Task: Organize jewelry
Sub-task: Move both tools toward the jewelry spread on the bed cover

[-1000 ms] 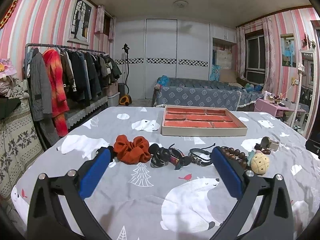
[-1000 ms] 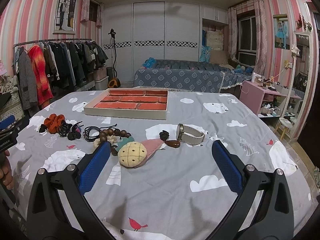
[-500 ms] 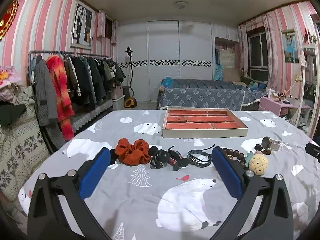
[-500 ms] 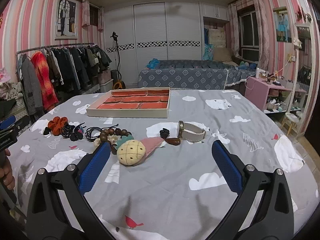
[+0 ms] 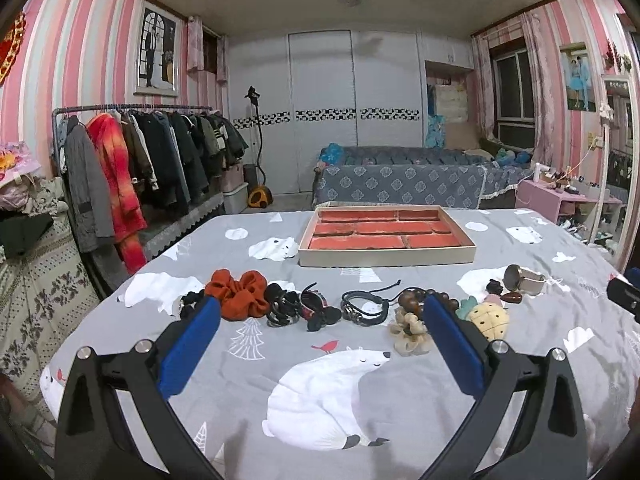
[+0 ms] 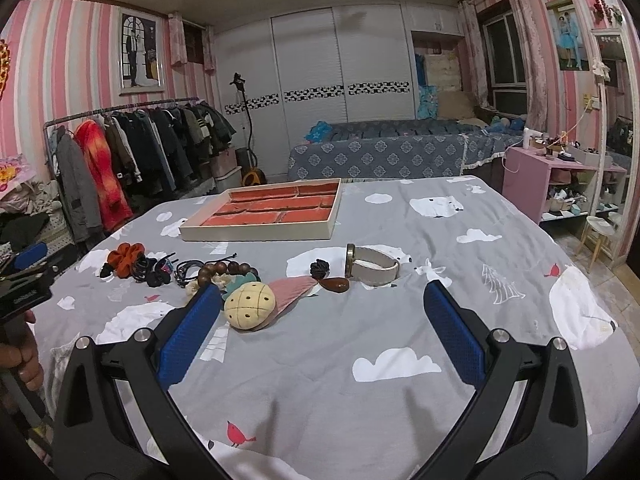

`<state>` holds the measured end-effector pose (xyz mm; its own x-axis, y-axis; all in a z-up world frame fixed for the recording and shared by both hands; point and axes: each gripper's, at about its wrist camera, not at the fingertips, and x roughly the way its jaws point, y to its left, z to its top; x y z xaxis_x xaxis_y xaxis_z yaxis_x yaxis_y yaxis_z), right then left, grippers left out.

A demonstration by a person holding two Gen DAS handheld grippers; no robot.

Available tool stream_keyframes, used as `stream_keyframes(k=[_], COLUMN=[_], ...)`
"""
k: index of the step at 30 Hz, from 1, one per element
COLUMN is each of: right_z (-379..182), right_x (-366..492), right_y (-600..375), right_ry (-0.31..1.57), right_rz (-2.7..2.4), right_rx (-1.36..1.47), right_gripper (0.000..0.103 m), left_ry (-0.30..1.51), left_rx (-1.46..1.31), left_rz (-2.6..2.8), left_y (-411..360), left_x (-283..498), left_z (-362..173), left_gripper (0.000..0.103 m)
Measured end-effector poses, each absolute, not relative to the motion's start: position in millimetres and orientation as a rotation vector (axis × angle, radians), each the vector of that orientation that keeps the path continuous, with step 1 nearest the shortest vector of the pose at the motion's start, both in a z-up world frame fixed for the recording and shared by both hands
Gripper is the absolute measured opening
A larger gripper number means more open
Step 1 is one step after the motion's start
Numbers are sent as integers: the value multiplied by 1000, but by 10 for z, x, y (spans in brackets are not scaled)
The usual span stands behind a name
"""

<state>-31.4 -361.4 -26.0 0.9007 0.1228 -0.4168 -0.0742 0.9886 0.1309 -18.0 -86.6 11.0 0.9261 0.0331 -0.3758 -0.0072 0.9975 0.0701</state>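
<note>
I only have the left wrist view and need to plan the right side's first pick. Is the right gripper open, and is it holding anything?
Observer: The right gripper is open, with nothing between its fingers.
Operator: What lies nearest it?
Observer: The pineapple plush, right beside one blue finger. A pink ribbed piece fans out from its far side.
Operator: And the watch?
Observer: The watch stands on its edge, beige strap looped closed. It is close to the brown teardrop pendant but apart from it.
</note>
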Motion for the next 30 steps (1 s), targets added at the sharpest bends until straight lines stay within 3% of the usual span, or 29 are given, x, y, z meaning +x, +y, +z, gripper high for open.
stream_keyframes(k=[30], right_z=[-396], right_x=[-97], right_y=[-3187], right_ry=[515], right_rz=[33], right_rx=[35], right_gripper=[99], left_ry=[496], left_rx=[55], left_rz=[-109], left_y=[-695], left_x=[206], left_z=[-315], left_gripper=[99])
